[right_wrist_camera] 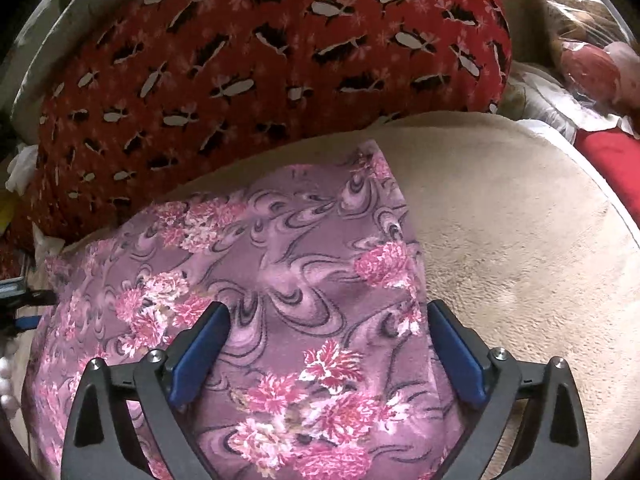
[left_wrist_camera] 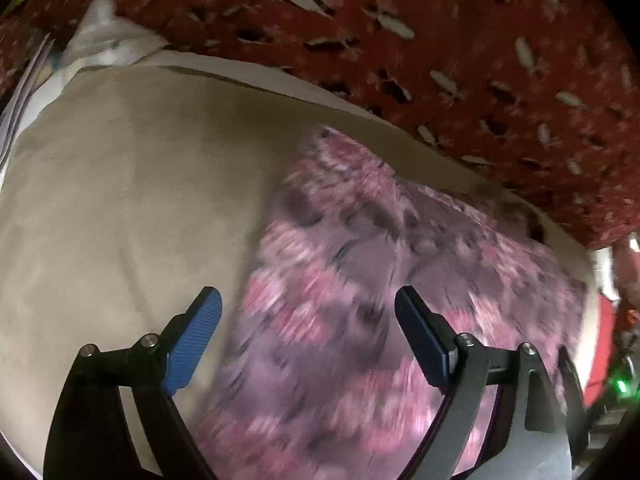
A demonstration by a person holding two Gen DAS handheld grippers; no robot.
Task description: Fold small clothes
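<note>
A purple garment with pink flowers point(right_wrist_camera: 280, 264) lies flat on a beige cushion point(right_wrist_camera: 512, 240). In the left wrist view the garment point(left_wrist_camera: 360, 280) is blurred and fills the lower right. My left gripper point(left_wrist_camera: 308, 300) is open and empty, just above the garment's left edge. My right gripper point(right_wrist_camera: 328, 312) is open and empty, hovering over the garment's right part, with its right finger near the garment's right edge.
A red patterned pillow point(right_wrist_camera: 260, 64) lies behind the cushion, also in the left wrist view point(left_wrist_camera: 440, 40). White cloth point(left_wrist_camera: 104, 36) sits at the far left. Plastic-wrapped items point(right_wrist_camera: 588, 60) and a red thing point(right_wrist_camera: 612, 160) are at the right.
</note>
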